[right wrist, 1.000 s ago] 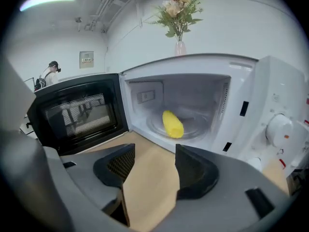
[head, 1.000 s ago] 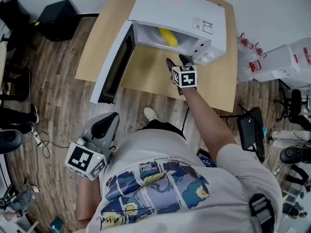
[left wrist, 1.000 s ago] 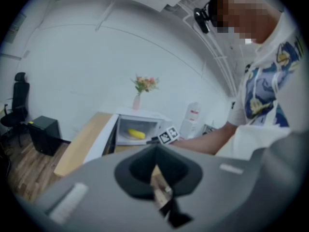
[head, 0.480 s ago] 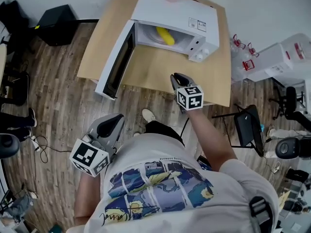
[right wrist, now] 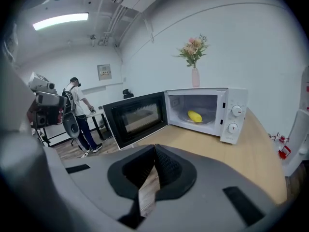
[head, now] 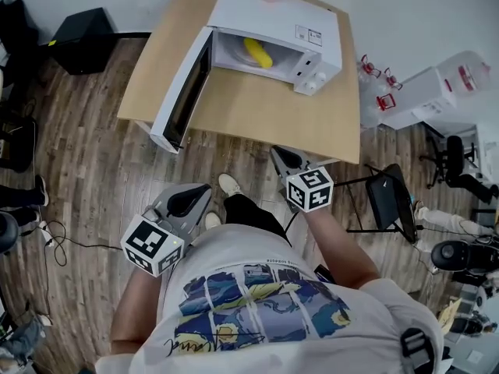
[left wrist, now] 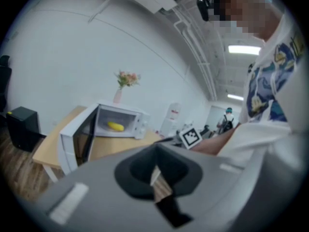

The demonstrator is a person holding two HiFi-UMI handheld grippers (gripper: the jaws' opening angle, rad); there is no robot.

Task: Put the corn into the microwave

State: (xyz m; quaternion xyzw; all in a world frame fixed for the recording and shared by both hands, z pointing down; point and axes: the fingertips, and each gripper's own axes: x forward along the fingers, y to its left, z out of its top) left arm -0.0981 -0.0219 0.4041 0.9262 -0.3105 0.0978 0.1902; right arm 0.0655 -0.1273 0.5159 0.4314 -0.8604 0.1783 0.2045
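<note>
The corn (head: 258,52) lay in the microwave (head: 273,14), its open door (head: 183,92) nearer my left gripper (head: 203,190) than my right gripper (head: 278,154), both clenched empty.

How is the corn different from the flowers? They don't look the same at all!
The corn is yellow; the flowers are pink and peach with green leaves. The corn lies on its side inside the open microwave; the flowers stand upright in a vase on top of it. The corn is one smooth piece; the flowers are a spread-out bunch. Both are at the same microwave.
</note>
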